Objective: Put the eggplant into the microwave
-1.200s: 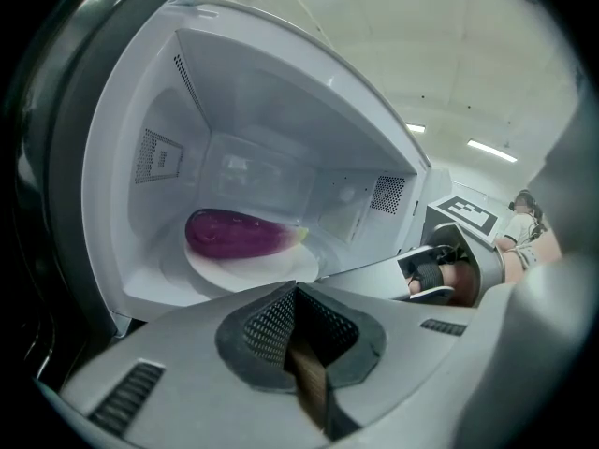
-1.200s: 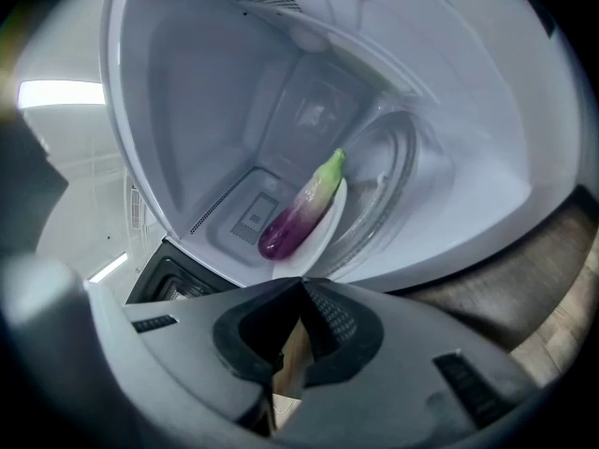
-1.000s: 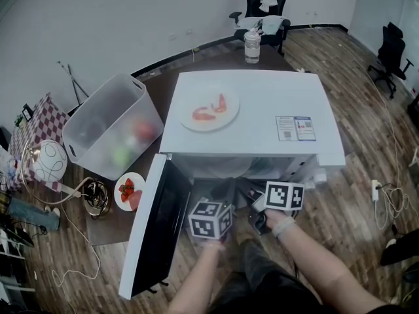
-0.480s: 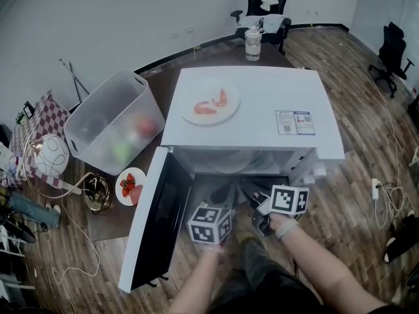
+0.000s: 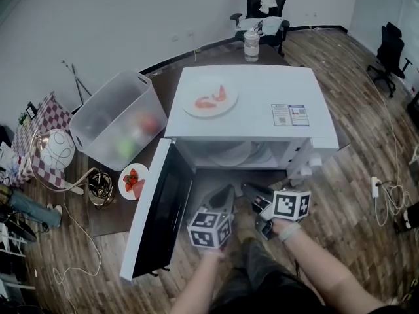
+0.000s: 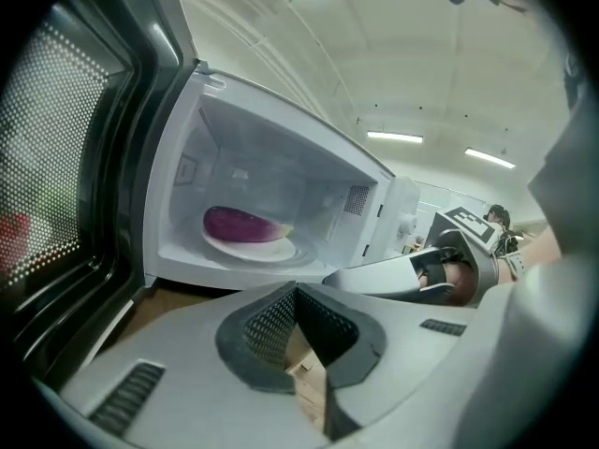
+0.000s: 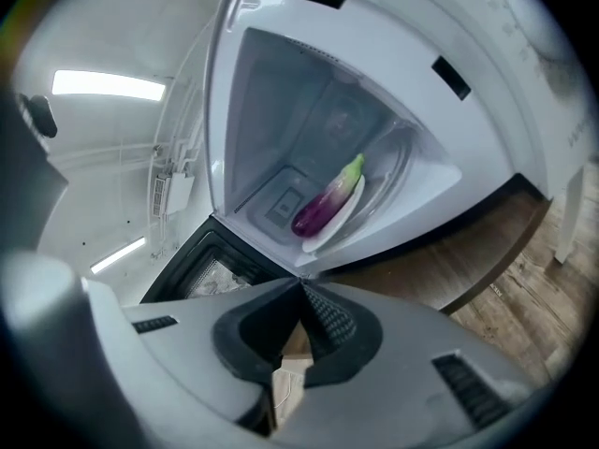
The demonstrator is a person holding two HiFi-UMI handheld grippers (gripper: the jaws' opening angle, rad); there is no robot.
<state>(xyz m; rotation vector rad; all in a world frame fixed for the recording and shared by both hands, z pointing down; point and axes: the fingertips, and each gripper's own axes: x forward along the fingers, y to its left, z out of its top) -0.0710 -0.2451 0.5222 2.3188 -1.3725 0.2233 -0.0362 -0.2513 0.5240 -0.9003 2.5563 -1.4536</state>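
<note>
My left tongs (image 6: 297, 290) are pressed together on nothing, and so are my right tongs (image 7: 301, 283). Both are just outside the white box-shaped microwave (image 5: 262, 97). Ahead of them, inside its cavity, the glossy purple eggplant (image 6: 241, 224) lies on a round white plate (image 6: 277, 250), long axis across the opening, green stem rightward. The dark-windowed door (image 5: 157, 208) hangs open at left, nearer my left tongs, so I judge shutting it falls to them.

Bright ceiling light, fisheye-warped edges
</note>
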